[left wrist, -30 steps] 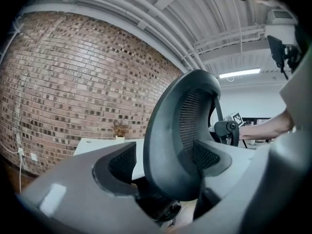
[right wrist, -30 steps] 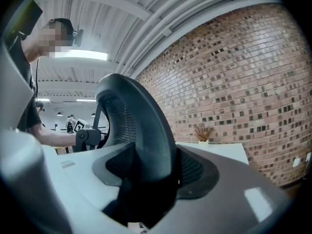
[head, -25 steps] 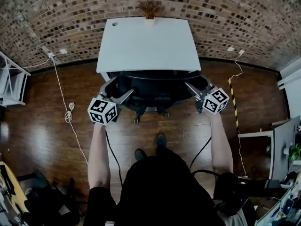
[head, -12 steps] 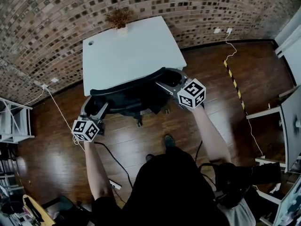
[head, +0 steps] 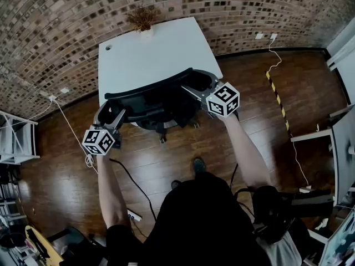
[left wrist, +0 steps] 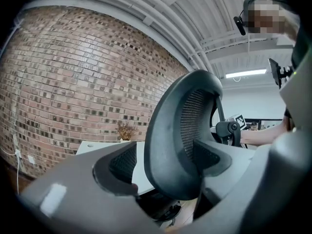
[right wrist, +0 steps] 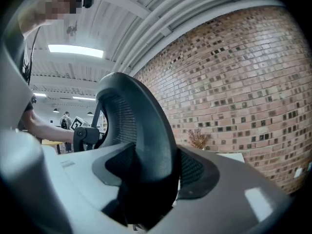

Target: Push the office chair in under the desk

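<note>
While I watch the head feed, the black mesh-backed office chair (head: 151, 103) sits at the near edge of the white rectangular desk (head: 155, 54); its seat is partly under the top and its curved backrest runs right along that edge, base and castors showing just below on the dark wooden plank floor (head: 166, 148).

L gripper (head: 112, 112) is at the backrest's left end, R gripper (head: 194, 88) at its right end, both pointing toward the desk.

In the left gripper view the backrest rim (left wrist: 170, 145) stands between the jaws, which are wide; the far pad lies against it, but a sliver of desk shows btwn the rim and the other pad, so no clamp there.

In the right gripper view the rim (right wrist: 146, 140) fills the gap and both pads sit against it; that one is clamped on the chair.

Further out: a dried plant in a small pot (head: 142, 20) at the desk's far edge, by the red-brown brick wall (head: 61, 32); a white cable (head: 71, 129) trails over the floor at left; a yellow-and-black striped strip (head: 277, 101) lies at right.
</note>
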Tool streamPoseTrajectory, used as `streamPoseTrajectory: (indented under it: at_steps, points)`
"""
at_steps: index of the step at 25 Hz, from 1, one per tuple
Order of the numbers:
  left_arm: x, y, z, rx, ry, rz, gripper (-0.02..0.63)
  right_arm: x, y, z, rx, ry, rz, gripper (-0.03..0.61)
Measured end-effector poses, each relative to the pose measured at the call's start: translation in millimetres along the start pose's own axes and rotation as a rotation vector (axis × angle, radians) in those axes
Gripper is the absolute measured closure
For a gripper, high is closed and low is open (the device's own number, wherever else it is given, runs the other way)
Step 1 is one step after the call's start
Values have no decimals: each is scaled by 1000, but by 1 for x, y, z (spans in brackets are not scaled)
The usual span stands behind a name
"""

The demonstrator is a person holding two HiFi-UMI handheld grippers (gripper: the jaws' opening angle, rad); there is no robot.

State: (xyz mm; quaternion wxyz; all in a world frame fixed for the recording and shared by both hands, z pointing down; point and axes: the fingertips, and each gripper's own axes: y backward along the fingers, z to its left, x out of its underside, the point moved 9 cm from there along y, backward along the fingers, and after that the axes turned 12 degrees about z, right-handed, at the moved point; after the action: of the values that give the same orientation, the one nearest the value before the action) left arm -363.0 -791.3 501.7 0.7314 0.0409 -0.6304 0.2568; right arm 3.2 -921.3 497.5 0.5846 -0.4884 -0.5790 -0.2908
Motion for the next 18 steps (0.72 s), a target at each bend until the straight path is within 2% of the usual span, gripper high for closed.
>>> streamPoseTrajectory:
  at_steps: [12, 18]
  points:
    - [-7, -37, 43, -59, 11, -20, 143, -7, -49, -46, -8, -9, -1, 310]
    - [-12, -44, 67, -82, 10, -46, 152, -11, -62, -44, 22, -14, -37, 310]
